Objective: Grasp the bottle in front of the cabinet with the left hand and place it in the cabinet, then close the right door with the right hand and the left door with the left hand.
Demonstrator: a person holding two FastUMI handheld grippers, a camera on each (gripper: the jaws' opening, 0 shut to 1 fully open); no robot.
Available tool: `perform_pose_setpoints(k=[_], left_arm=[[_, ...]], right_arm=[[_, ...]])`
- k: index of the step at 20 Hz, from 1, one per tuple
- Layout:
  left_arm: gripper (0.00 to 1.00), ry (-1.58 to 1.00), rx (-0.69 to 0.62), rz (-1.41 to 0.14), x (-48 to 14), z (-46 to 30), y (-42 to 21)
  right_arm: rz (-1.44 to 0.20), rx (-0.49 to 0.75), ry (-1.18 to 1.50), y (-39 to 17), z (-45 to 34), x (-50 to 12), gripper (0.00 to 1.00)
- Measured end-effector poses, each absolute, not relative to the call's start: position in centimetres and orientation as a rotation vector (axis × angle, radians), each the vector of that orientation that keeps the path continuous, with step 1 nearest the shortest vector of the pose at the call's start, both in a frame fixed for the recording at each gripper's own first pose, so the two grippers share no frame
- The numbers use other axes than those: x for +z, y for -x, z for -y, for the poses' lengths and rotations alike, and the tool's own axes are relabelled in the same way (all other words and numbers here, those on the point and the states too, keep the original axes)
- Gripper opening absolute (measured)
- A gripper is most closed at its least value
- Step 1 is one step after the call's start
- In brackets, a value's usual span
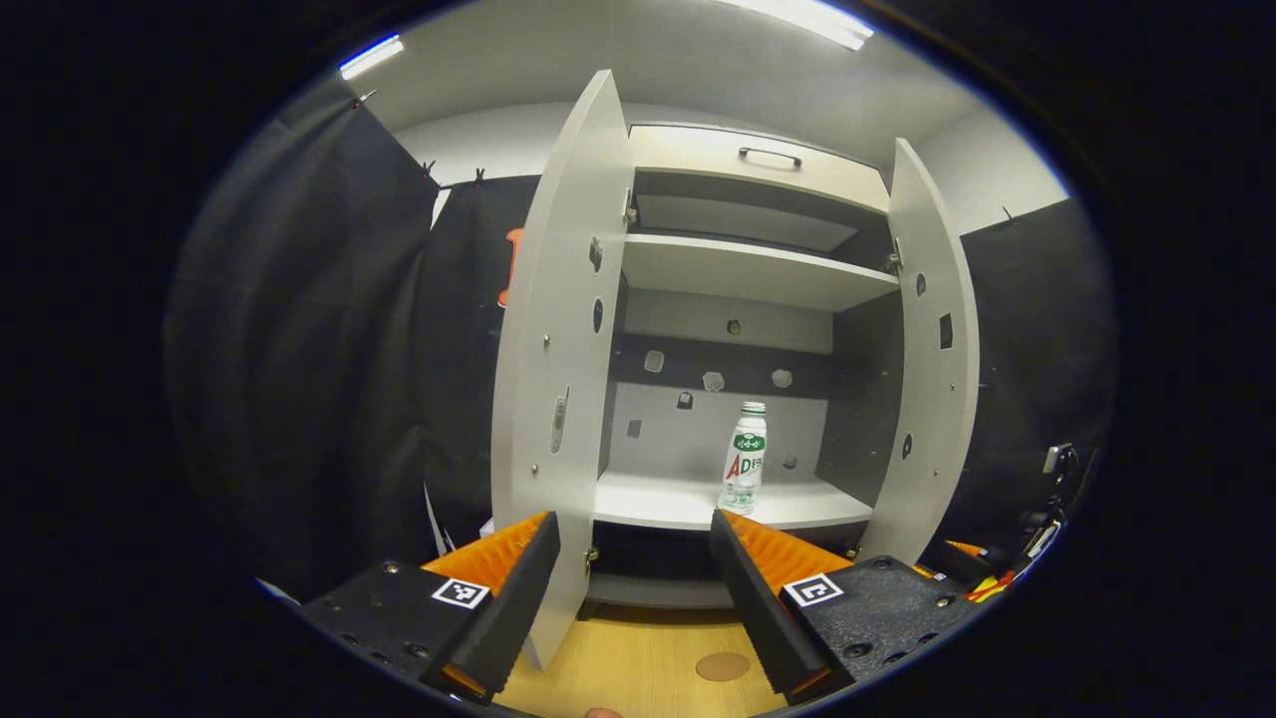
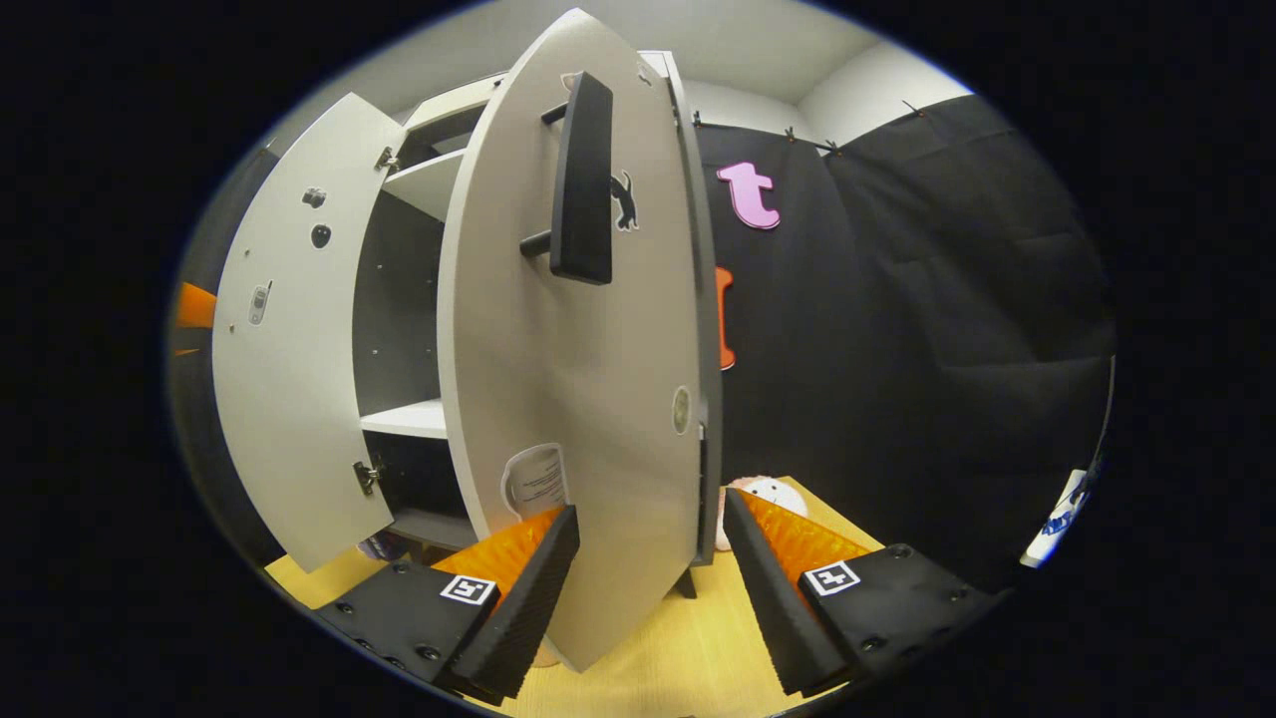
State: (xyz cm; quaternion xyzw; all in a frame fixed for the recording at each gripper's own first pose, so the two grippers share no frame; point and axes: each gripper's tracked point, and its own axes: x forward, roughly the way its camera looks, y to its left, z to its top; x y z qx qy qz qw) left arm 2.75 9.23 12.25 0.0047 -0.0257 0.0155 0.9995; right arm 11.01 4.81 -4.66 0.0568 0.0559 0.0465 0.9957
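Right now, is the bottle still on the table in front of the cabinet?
No, the bottle stands upright on the cabinet's lower shelf, between the open doors.

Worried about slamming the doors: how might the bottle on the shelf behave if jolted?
The bottle is tall and narrow and stands upright, so it would probably tip easily. Its round body would likely roll afterwards. It stands near the front edge of the shelf, so it might fall out.

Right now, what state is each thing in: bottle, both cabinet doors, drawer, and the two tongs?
bottle: upright on the cabinet's lower shelf, cap on, not held.
left door: open.
right door: open, its outer face in front of the right tongs.
drawer: closed.
left tongs: open, empty.
right tongs: open, the door's edge between the fingers.
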Motion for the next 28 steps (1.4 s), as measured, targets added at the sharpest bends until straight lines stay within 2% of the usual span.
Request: perform_pose_setpoints(k=[7, 8, 11, 12, 13, 21, 28], left_arm=[[0.92, -0.029, 0.130, 0.083, 13.7, -13.9, -1.2], [0.92, -0.025, 0.136, 0.084, 13.6, -14.2, -0.9], [0.92, -0.034, 0.161, 0.080, 13.4, -15.5, -0.4], [0.91, -0.041, 0.172, 0.078, 13.4, -16.1, -0.3], [0.91, -0.046, 0.182, 0.075, 13.2, -16.6, -0.3], [0.91, -0.073, 0.293, 0.064, 12.5, -22.3, 1.5], [0.92, -0.084, 0.447, 0.057, 11.8, -28.4, 4.2]], right_arm=[[-0.157, 0.185, -0.093, -15.4, -11.3, -6.5, 0.97], [-0.165, 0.188, -0.095, -16.2, -11.8, -6.5, 0.89], [-0.158, 0.181, -0.087, -17.5, -12.4, -6.1, 0.89], [-0.156, 0.177, -0.085, -17.7, -12.2, -6.1, 0.95], [-0.156, 0.172, -0.088, -17.9, -12.1, -6.1, 0.95], [-0.152, 0.140, -0.012, -19.7, -12.7, -5.8, 0.95], [-0.187, 0.181, -0.002, -19.8, -14.4, -6.8, 0.95]])
